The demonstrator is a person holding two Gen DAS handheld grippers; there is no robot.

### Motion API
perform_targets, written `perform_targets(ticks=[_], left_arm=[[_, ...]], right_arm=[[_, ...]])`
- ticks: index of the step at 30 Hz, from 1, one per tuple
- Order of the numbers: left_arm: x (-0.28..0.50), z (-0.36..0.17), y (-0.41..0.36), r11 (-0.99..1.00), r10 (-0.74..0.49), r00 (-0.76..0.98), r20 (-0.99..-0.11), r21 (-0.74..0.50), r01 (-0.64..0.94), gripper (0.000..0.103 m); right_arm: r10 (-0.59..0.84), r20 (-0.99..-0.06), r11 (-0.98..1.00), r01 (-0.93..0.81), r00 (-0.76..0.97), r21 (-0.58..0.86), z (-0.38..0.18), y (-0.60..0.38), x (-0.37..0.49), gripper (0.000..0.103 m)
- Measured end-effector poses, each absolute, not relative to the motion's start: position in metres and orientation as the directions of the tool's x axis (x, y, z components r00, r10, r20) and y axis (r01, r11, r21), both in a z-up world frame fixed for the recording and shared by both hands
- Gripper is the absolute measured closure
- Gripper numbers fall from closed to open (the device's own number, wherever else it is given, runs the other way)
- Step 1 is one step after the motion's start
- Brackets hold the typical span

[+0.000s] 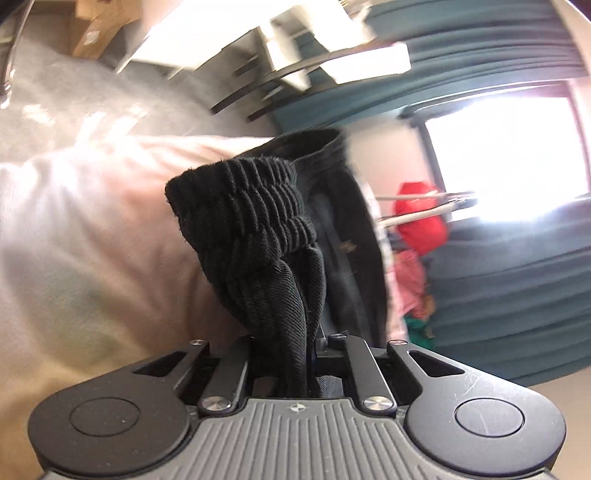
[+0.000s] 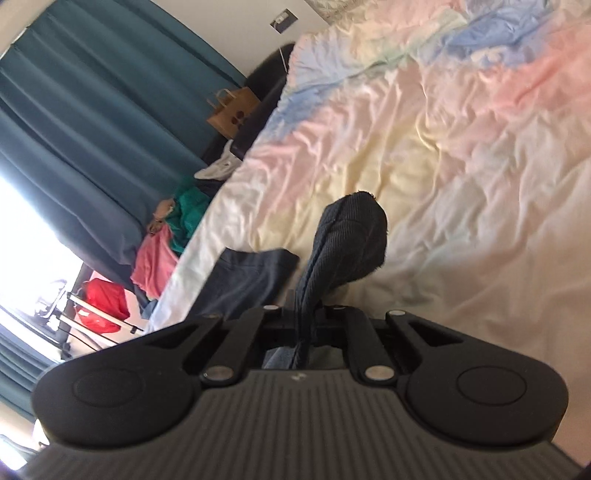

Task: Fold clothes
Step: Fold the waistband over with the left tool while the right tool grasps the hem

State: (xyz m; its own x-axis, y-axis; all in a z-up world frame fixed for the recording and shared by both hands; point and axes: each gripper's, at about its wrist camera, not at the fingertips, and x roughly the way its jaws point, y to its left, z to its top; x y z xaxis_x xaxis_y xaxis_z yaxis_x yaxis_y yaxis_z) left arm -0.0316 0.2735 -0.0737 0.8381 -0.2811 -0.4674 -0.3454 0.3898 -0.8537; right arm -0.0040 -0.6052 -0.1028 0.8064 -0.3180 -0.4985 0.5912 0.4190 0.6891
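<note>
My left gripper (image 1: pixel 286 338) is shut on a black garment (image 1: pixel 251 221); its ribbed elastic waistband bunches up just ahead of the jaws, and more of the cloth hangs to the right. My right gripper (image 2: pixel 304 310) is shut on the same dark garment (image 2: pixel 351 236), whose ribbed band sticks up from the jaws, while another part (image 2: pixel 251 280) lies flat on the bed to the left. Both sets of fingertips are hidden by cloth. The garment is lifted above a pastel rumpled bedsheet (image 2: pixel 424 129).
Teal curtains (image 2: pixel 92 110) and a bright window (image 1: pixel 506 147) flank the bed. A pile of pink, green and red clothes (image 2: pixel 162 254) lies beside the bed edge. A brown paper bag (image 2: pixel 231 110) stands further back. A cardboard box (image 1: pixel 99 26) sits far left.
</note>
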Motion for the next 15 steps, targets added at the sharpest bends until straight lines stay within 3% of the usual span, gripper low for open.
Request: perform_targets(ticks=[2, 10, 12, 15], left_arm=[[-0.038, -0.056, 0.272, 0.399, -0.279, 0.866, -0.415, -0.871, -0.288, 0.093], [0.019, -0.003, 0.270, 0.479, -0.223, 0.860, -0.458, -0.820, -0.313, 0.093], [0.057, 0.006, 0.266, 0.513, -0.194, 0.858, -0.475, -0.795, -0.324, 0.093], [0.128, 0.011, 0.259, 0.517, -0.174, 0.846, -0.504, -0.778, -0.357, 0.093]], right_arm=[[-0.325, -0.503, 0.460, 0.599, 0.800, 0.655, -0.092, -0.606, -0.003, 0.095], [-0.359, -0.466, 0.514, 0.588, 0.809, 0.624, -0.049, -0.596, 0.053, 0.095], [-0.409, -0.424, 0.548, 0.588, 0.808, 0.595, -0.032, -0.586, 0.079, 0.095], [-0.445, -0.439, 0.534, 0.625, 0.781, 0.570, -0.025, -0.589, 0.138, 0.095]])
